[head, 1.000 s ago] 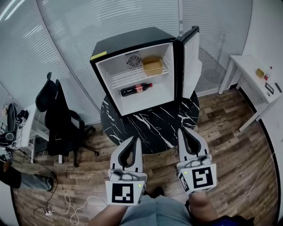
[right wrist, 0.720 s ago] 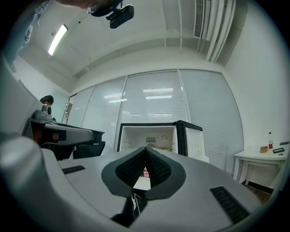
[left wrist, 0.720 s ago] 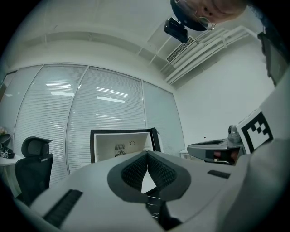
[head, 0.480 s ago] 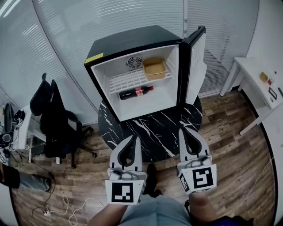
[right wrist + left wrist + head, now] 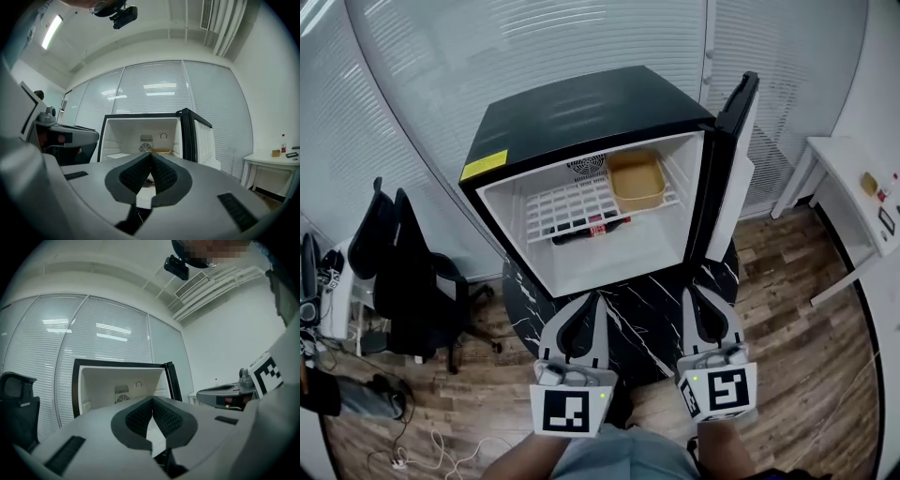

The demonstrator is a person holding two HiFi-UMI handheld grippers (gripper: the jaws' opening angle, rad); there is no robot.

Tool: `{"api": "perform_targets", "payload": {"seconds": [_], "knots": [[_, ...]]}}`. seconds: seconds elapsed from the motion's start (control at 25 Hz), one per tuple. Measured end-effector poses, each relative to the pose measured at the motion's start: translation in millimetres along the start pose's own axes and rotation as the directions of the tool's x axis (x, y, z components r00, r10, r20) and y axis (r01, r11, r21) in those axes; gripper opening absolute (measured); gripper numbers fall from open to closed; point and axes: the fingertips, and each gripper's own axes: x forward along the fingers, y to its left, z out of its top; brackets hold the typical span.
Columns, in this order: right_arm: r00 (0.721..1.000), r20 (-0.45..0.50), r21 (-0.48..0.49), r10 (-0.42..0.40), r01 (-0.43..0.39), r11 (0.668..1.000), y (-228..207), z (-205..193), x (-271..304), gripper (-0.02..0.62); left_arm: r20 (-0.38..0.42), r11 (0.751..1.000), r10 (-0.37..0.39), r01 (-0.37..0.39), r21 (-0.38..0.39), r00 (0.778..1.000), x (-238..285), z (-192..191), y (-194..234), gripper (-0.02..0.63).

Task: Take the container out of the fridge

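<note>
Two grippers low in the head view, side by side, aimed at an open fridge [image 5: 581,112]. Left gripper [image 5: 592,300] closed, pads together, nothing between them. Right gripper [image 5: 692,293] likewise closed and empty. Both well short of the fridge, over the near edge of the round dark marbled table [image 5: 652,281] that carries it.

Door [image 5: 737,155] swung out to the right, seen nearly edge-on. Tan container [image 5: 637,180] on the wire shelf [image 5: 567,202], right rear corner, just beside the fan vent [image 5: 586,165], well apart from both grippers. Under the shelf a dark bottle [image 5: 596,225] with a red label, lying on its side, mostly screened by the shelf wires; ends hard to make out.

Left gripper view: fridge cavity and vent above the closed jaws, container hidden behind them. Right gripper view: only a thin tan strip of the container's rim above the jaw tips; a red speck just over the tips, probably the bottle label.

Yellow sticker [image 5: 484,166] at the front left corner of the fridge top, print too small to read. Black office chair [image 5: 398,267] at left. White side table [image 5: 848,164] at right, cut off by the frame edge, small items on it not identifiable.
</note>
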Motion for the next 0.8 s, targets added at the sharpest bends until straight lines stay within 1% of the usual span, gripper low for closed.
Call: {"api": "perform_targets", "payload": {"seconds": [0.12,0.24,0.36,0.56,0.8], "knots": [[1.0,-0.001,-0.01,-0.01,0.01,1.0,-7,3,31,0.014,0.008,1.0,-0.012,0.012,-0.002,1.0,29,-2,16,0.014],[1.0,-0.004,-0.034,-0.019,0.019,0.999,-13,7,60,0.014,0.017,0.999,-0.017,0.018,-0.029,1.0,58,-4,32,0.014],[0.999,0.005,-0.057,-0.035,0.035,0.998,-19,17,83,0.014,0.045,0.999,-0.029,0.03,-0.031,0.999,81,3,44,0.014],[0.999,0.021,-0.078,-0.048,0.049,0.996,-28,29,104,0.014,0.07,0.998,-0.036,0.039,-0.043,0.997,104,12,54,0.014],[0.999,0.009,-0.07,-0.036,0.036,0.997,-41,27,119,0.014,0.045,0.999,-0.026,0.028,-0.044,0.999,126,7,53,0.014]]}}
